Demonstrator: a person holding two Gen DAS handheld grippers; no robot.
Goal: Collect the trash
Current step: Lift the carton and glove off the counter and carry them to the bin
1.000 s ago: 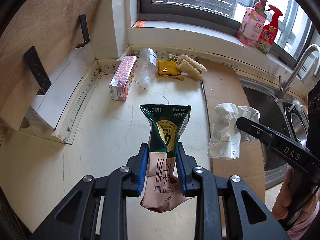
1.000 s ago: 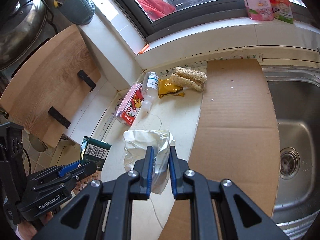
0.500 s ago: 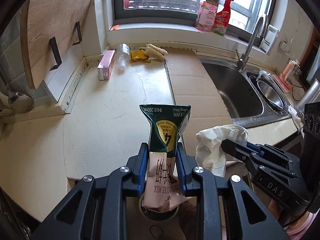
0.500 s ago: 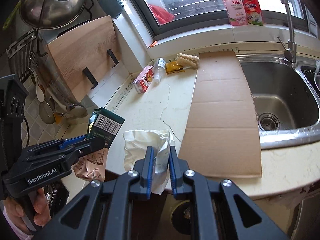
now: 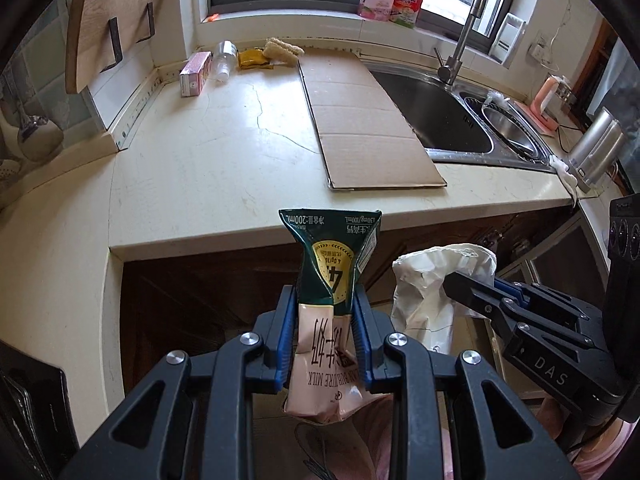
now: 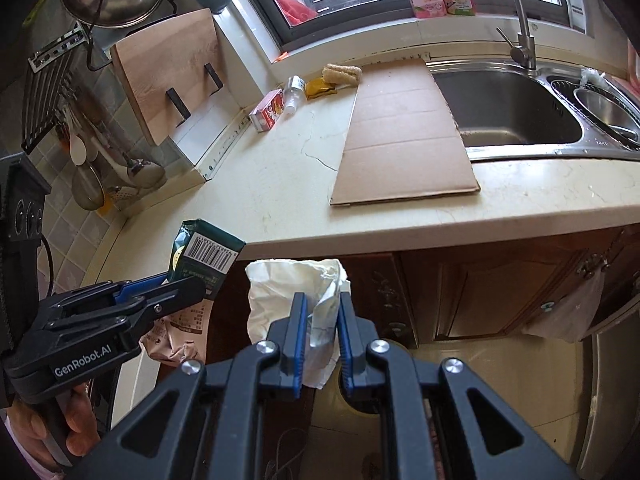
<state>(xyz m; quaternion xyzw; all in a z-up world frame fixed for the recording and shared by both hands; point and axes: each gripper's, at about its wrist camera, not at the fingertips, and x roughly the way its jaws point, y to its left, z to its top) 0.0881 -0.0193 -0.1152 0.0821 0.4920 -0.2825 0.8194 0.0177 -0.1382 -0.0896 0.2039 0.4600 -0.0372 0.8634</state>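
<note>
While the left gripper (image 5: 325, 320) clamps a green-and-pink milk pouch (image 5: 330, 280) off the countertop (image 5: 208, 168) edge, the right gripper (image 6: 320, 326) pinches crumpled white paper (image 6: 288, 292), possibly a bag, beside it.

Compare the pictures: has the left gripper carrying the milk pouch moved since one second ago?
Yes. The left gripper, shut on the milk pouch, has pulled back from over the countertop, past its front edge, to before the cabinet below.

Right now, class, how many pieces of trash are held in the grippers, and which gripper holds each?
2. The left gripper clamps the milk pouch; the right gripper clamps the crumpled white paper. Both hang beyond the counter edge. More rubbish lies at the counter's back.
</note>
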